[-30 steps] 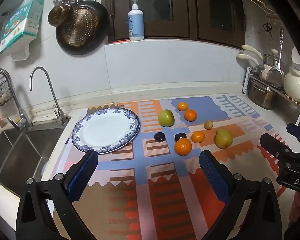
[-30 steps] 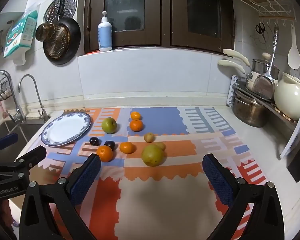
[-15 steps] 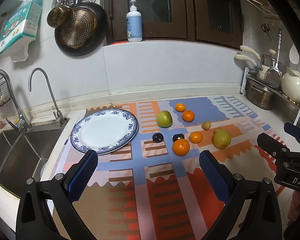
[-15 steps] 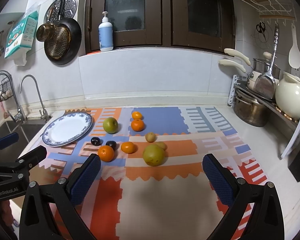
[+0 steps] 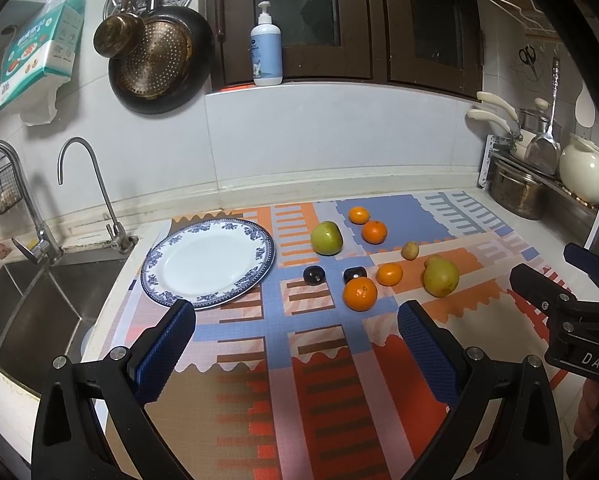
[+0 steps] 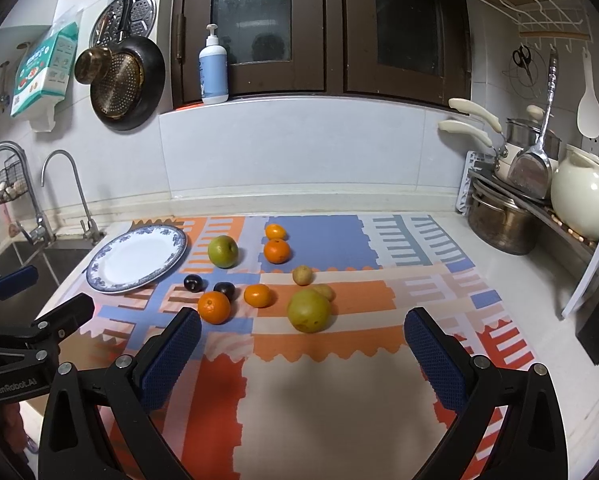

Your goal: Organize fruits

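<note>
Blue-padded, our left gripper point(image 5: 297, 334) and right gripper point(image 6: 303, 340) both gape wide, holding nothing. The round white blue-rimmed china plate point(image 5: 208, 262) lies bare beside scattered oranges point(image 6: 214, 307).

Fruits point(image 6: 309, 311) beside plate point(image 6: 137, 258)

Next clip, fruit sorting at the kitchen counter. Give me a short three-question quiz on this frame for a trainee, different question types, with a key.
1. True or false: the blue-rimmed plate already holds fruit.
2. How many orange citrus fruits lie on the patterned mat?
3. Multiple choice: the left gripper and right gripper are A) both open, holding nothing; B) both shut; C) one shut on a plum.

Key: 1 false, the plate is bare. 2 four. 3 A.
</note>
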{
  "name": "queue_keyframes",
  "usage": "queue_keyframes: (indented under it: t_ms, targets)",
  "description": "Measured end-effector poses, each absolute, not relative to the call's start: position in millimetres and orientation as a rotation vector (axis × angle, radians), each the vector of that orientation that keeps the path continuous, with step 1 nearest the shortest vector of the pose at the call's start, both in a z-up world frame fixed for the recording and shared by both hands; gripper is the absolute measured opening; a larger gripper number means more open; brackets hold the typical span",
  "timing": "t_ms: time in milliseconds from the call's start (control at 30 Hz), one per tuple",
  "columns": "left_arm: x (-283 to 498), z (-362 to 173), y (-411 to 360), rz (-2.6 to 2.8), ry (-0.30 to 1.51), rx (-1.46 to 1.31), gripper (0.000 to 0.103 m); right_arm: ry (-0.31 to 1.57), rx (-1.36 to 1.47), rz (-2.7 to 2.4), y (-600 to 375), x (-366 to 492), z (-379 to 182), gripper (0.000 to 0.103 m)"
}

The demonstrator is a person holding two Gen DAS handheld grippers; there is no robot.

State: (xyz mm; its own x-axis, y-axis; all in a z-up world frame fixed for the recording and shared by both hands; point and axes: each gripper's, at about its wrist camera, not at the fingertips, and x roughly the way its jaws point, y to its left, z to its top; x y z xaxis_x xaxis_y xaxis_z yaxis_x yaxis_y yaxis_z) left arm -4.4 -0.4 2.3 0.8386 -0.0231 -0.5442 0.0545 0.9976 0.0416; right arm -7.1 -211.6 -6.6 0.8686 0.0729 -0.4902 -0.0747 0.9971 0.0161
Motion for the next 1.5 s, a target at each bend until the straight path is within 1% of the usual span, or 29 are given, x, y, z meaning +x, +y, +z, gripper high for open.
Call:
queue_keyframes:
  t_ms: [1067,1433,1500]
  targets:
    - [-4.5,7.0,-1.7,-0.044,0.573,0.057,0.103,0.511,-0.002,0.078,-211.6,-7.2,-8.1,0.102]
    - [9.0,3.0,-9.6,-0.097,0.570,0.082,0.103,0.538,-0.019,0.094,-204.6,2.0,-13.6,0.102]
    - [13.5,0.8,-11.8,-0.121,0.568,0.087,0.100,0.545,-0.024,0.100,-205.7,6.0,-16.0,0.102]
